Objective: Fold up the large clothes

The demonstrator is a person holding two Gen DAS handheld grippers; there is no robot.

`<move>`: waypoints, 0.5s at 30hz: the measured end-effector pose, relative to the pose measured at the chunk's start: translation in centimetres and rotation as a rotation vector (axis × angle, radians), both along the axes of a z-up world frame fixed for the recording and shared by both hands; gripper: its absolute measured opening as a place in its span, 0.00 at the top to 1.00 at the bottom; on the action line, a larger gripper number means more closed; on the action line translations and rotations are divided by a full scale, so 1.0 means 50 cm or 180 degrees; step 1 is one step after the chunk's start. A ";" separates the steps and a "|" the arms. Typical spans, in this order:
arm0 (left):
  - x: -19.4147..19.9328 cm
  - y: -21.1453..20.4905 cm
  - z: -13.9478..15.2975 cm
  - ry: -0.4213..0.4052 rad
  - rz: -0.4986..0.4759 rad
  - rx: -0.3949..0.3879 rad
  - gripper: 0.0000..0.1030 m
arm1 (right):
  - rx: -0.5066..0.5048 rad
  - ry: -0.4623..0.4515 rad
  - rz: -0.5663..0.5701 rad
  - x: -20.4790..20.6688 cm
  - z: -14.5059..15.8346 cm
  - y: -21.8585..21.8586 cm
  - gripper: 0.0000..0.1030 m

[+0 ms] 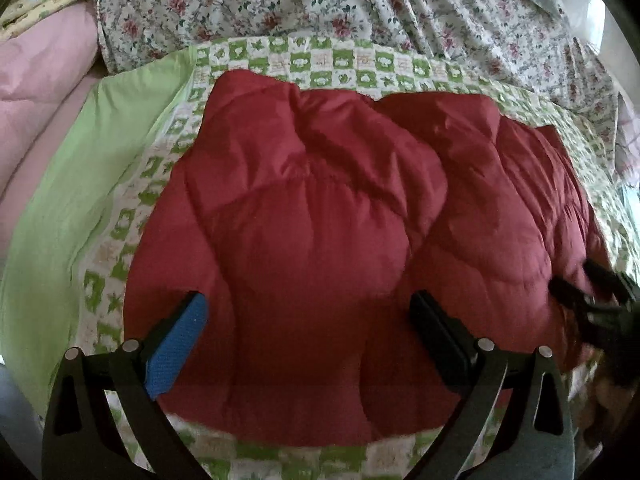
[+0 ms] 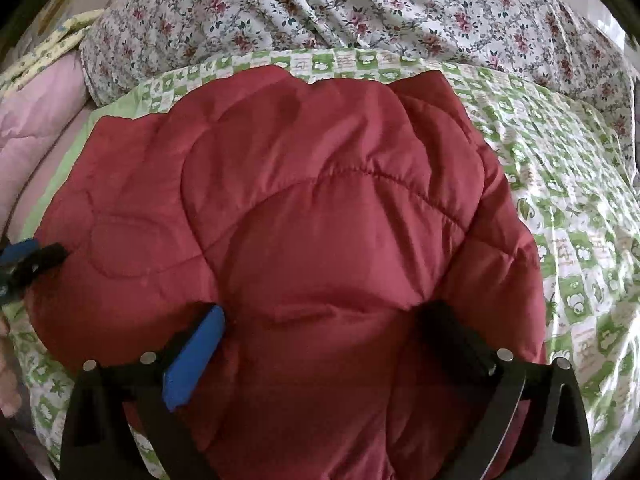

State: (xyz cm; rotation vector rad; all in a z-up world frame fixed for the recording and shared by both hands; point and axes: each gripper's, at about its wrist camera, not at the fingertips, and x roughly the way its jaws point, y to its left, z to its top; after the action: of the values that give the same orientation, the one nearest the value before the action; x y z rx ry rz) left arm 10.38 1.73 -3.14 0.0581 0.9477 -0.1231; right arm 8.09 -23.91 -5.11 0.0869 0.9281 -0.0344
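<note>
A dark red quilted puffer jacket (image 1: 320,240) lies folded into a thick bundle on a green-and-white checked sheet (image 1: 340,60). It also fills the right wrist view (image 2: 320,220). My left gripper (image 1: 308,320) is open and hovers over the jacket's near left part, its blue pad and black pad wide apart with nothing between them. My right gripper (image 2: 328,332) is open over the jacket's near right part. The right gripper also shows at the right edge of the left wrist view (image 1: 592,292), and the left gripper at the left edge of the right wrist view (image 2: 28,260).
A rumpled floral sheet (image 1: 360,0) lies beyond the jacket. A pink quilt (image 1: 40,80) is piled at the far left, with a plain light green sheet edge (image 1: 80,200) beside it. The checked sheet extends to the right (image 2: 580,220).
</note>
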 end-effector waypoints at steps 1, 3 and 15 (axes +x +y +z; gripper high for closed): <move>0.000 -0.001 -0.010 0.0040 -0.0025 0.0001 0.01 | 0.0001 -0.0001 -0.0012 -0.001 0.002 0.000 0.02; 0.007 -0.001 -0.034 0.0066 -0.0002 0.0014 0.01 | 0.0015 0.0003 -0.0041 -0.007 0.010 0.003 0.02; 0.028 -0.014 -0.059 -0.0036 -0.0002 0.0117 0.00 | 0.0080 -0.0004 -0.0051 -0.040 -0.004 0.000 0.05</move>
State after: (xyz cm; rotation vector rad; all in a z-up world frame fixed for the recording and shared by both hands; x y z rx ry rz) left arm 11.80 1.01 -6.07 0.0930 0.9388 -0.1058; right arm 6.08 -23.90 -5.29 0.1177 0.9268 -0.0374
